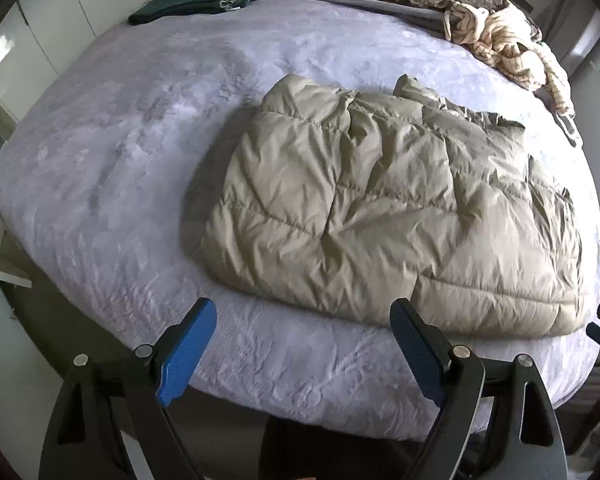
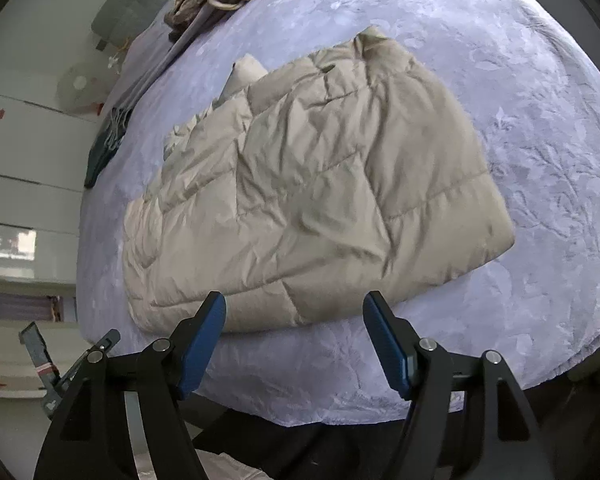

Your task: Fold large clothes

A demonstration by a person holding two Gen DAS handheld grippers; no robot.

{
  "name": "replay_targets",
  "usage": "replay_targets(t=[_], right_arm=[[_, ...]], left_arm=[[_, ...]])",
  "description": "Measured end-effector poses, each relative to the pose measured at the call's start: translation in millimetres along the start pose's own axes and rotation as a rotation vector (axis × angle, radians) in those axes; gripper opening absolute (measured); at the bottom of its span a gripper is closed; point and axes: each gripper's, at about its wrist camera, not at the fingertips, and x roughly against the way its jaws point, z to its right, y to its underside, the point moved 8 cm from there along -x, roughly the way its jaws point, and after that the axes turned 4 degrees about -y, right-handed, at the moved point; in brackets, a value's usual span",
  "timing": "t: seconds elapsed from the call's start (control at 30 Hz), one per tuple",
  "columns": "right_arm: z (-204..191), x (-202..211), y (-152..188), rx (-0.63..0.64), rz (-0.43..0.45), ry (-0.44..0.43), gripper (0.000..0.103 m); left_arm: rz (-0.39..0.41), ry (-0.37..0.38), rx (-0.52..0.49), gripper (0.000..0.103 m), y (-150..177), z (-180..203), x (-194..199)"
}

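A beige quilted puffer jacket (image 1: 396, 208) lies folded into a rough rectangle on a bed covered by a pale lavender plush blanket (image 1: 132, 152) with a faint leaf pattern. The jacket sits toward the near edge of the bed, its surface creased and puffy, with one corner or sleeve end poking up along its far side.

The left tool (image 1: 304, 344) hangs above the near edge of the bed, its blue-padded fingers (image 1: 188, 356) spread wide apart with nothing between them; only blanket and the jacket's near hem show in the gap. The right tool (image 2: 294, 340) is likewise held above the bed's near edge, its jaws apart and empty, with the jacket's near edge showing just beyond the tips. Neither tool touches the jacket. In the right wrist view, part of the left tool appears at the lower left, beside the bed.

At the far side of the bed, well apart from the jacket, lies a dark green folded garment (image 1: 180, 4) with a pale striped edge. Near the headboard end there is a heap of unfolded clothes (image 1: 500, 36), cream-striped and brown, resting on a grey sheet. White cabinet fronts (image 2: 24, 184) stand beyond the bed.
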Motion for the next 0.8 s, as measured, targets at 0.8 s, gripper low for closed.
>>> replay_targets(t=[0.8], right_arm=[[-76,-59,-4,-0.009,0.015,0.025,0.087]], left_arm=[[0.003,0.038,-0.132,0.103,-69,-35,-33]])
